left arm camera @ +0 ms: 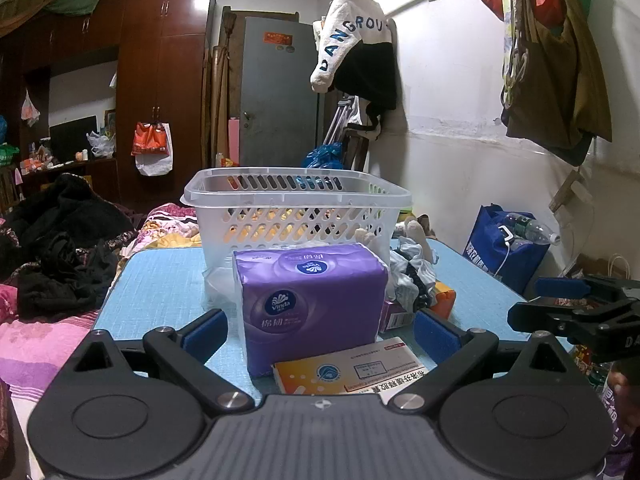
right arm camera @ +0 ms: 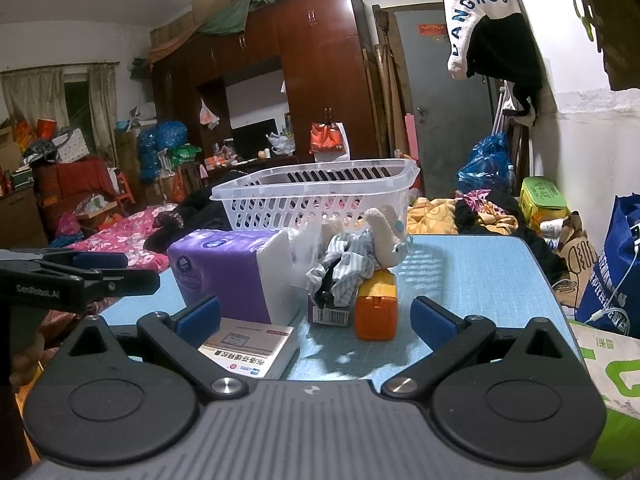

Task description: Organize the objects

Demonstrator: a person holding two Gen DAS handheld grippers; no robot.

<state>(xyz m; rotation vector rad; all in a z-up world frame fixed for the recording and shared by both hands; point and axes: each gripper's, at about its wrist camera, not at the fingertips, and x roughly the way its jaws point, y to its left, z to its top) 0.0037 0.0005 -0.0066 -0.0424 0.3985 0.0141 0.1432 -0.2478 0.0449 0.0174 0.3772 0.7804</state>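
Two grippers, both mine, hover at the near edge of the blue table (left arm camera: 160, 276), and neither holds anything. My left gripper (left arm camera: 320, 330) has its fingers spread wide, the purple tissue pack (left arm camera: 312, 300) standing between them but touching neither pad. My right gripper (right arm camera: 316, 316) is likewise spread, with the orange box (right arm camera: 376, 304) between its fingers and clear of both.

Items for sorting sit bunched along the middle of the table. The tissue pack stands upright just before the white slotted basket (left arm camera: 296, 208), which occupies the far edge; through its slots I cannot tell whether anything lies inside. A flat medicine carton (right arm camera: 252, 346) lies at the near edge, against the foot of the tissue pack. Beside the tissue pack towards the right edge, a crumpled striped cloth (right arm camera: 344, 264) rests on top of the orange box and a small dark barcoded box (right arm camera: 330, 310); a pale soft toy (right arm camera: 384, 228) leans at the basket wall behind it.

Assessment: the basket appears to be the intended receptacle, set at the back to leave the loose items reachable in front. My wide finger spacing suits the tissue pack's breadth. No item is yet gripped.
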